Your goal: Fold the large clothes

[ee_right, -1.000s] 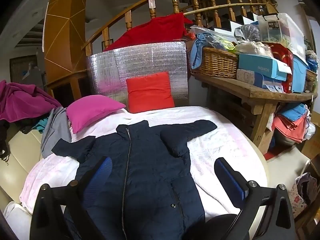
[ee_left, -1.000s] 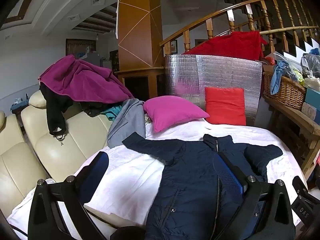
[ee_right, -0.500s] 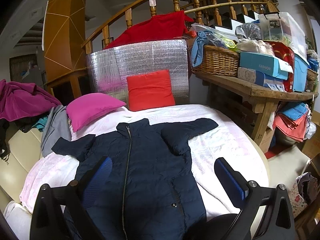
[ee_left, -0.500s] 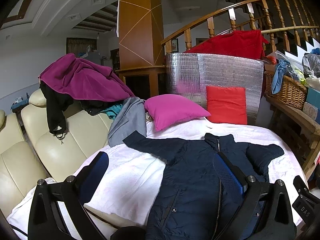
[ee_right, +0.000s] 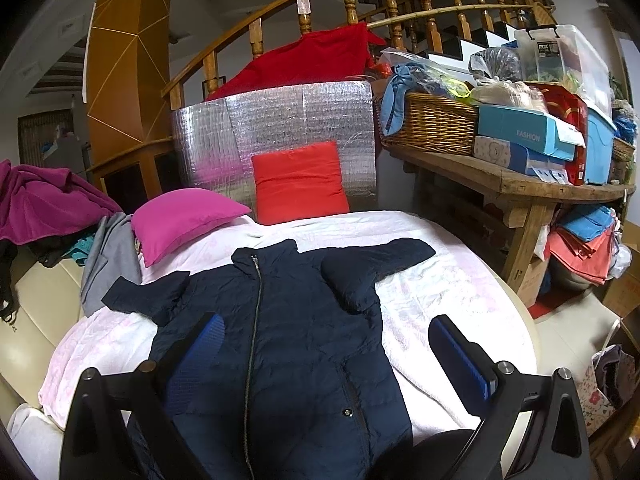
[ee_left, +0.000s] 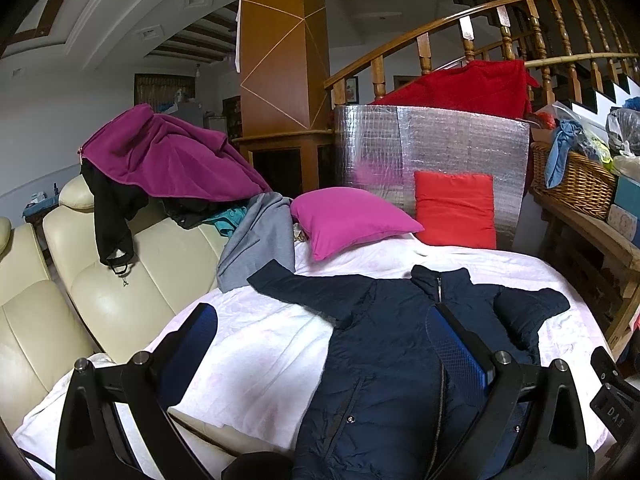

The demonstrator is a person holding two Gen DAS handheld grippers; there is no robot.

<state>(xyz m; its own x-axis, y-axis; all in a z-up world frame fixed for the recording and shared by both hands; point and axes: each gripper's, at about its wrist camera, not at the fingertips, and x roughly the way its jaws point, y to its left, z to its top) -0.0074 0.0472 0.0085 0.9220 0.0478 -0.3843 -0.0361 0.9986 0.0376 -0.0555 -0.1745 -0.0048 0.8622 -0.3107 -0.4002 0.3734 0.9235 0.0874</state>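
Pink pillow (ee_right: 180, 220) beside jacket (ee_right: 288, 328) collar

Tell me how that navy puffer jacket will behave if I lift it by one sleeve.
The navy puffer jacket will probably drape limp: its sleeve already lies bent back over the chest. The quilted padding suggests it is bulky but light. The smooth shell may slide over the white cover.

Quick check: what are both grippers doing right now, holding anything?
Left gripper: open, jaws wide apart, holding nothing, above the navy jacket.
Right gripper: open, jaws wide apart, holding nothing, above the same jacket.
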